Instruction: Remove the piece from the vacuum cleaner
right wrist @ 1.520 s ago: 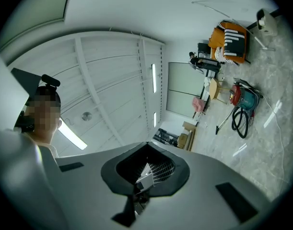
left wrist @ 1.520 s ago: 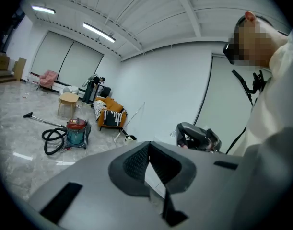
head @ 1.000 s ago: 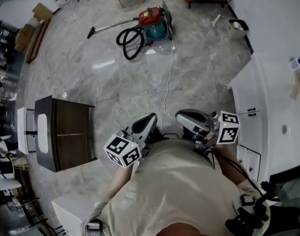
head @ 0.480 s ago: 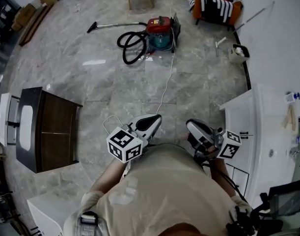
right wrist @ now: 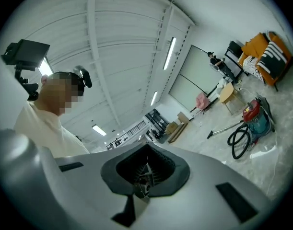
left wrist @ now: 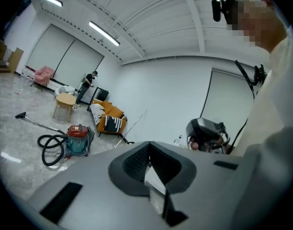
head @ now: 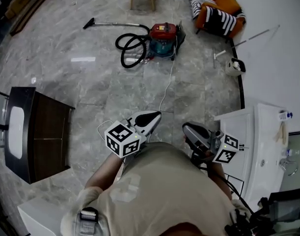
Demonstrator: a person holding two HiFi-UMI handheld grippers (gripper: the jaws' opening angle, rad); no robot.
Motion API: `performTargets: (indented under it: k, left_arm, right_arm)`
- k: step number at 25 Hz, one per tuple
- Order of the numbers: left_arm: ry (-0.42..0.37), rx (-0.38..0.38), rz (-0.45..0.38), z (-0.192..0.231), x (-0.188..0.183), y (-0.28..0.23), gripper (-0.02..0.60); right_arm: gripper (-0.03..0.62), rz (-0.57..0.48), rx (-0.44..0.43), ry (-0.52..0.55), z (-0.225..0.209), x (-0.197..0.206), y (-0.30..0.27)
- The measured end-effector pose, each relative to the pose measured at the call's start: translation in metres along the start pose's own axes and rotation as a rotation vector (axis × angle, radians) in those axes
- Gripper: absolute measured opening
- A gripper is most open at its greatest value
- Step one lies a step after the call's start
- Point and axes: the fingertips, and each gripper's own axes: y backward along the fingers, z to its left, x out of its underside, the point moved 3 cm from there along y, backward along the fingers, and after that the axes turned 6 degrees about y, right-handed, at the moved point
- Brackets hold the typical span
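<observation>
The vacuum cleaner [head: 163, 37] is seen on the floor [head: 91, 82], well apart from both tools. Its black hose [head: 129, 50] is curled beside it and its long tube [head: 115, 24] is laid out to the left. No piece is taken off yet, and which piece is meant cannot be told from here. The left hand-held gripper [head: 150, 115] is held close to the person's chest, and its jaws are pressed together with nothing between them. The right hand-held gripper [head: 186, 128] is held the same way, clenched and empty too. The step in hand is judged to be the walk over to the vacuum cleaner. To do it well, the white cord [head: 167, 80] that runs across the floor should be stepped over, not trodden on. The jaws should be opened before the machine is reached. It is judged that the machine's body should be held down with one gripper while the piece is pulled with the other, so that the machine is not dragged along. Compared with a second ago, the vacuum cleaner is shown lower in the head view and a bit nearer. The dark cabinet [head: 41, 132] is shifted toward the left edge, and more of the orange sofa [head: 216, 11] is shown. Both grippers are kept shut and near the chest, as before.
</observation>
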Motion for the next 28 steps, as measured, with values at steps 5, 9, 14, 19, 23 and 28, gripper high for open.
performTargets:
  k: [5, 9, 14, 19, 23, 28]
  left_arm:
    - [-0.013, 0.044, -0.007, 0.035, -0.021, 0.022, 0.005]
    - [-0.01, 0.055, -0.006, 0.056, -0.031, 0.038, 0.005]
    - [0.022, 0.043, -0.019, 0.081, -0.034, 0.055, 0.005]
    - [0.033, 0.011, -0.032, 0.1, -0.035, 0.066, 0.005]
    - [0.039, -0.027, -0.037, 0.111, -0.038, 0.065, 0.005]
    - [0.02, -0.049, -0.037, 0.108, -0.05, 0.048, 0.005]
  right_arm:
    - [0.002, 0.046, 0.003, 0.048, 0.0, 0.004, -0.049]
    - [0.002, 0.063, 0.0, 0.054, -0.001, 0.006, -0.082]
    - [0.002, 0.087, -0.007, 0.027, -0.008, 0.013, -0.109]
    - [0.002, 0.113, -0.022, 0.019, -0.016, 0.013, -0.127]
    - [0.002, 0.142, -0.045, 0.021, -0.023, 0.013, -0.134]
    - [0.002, 0.089, -0.06, -0.003, -0.042, -0.001, -0.128]
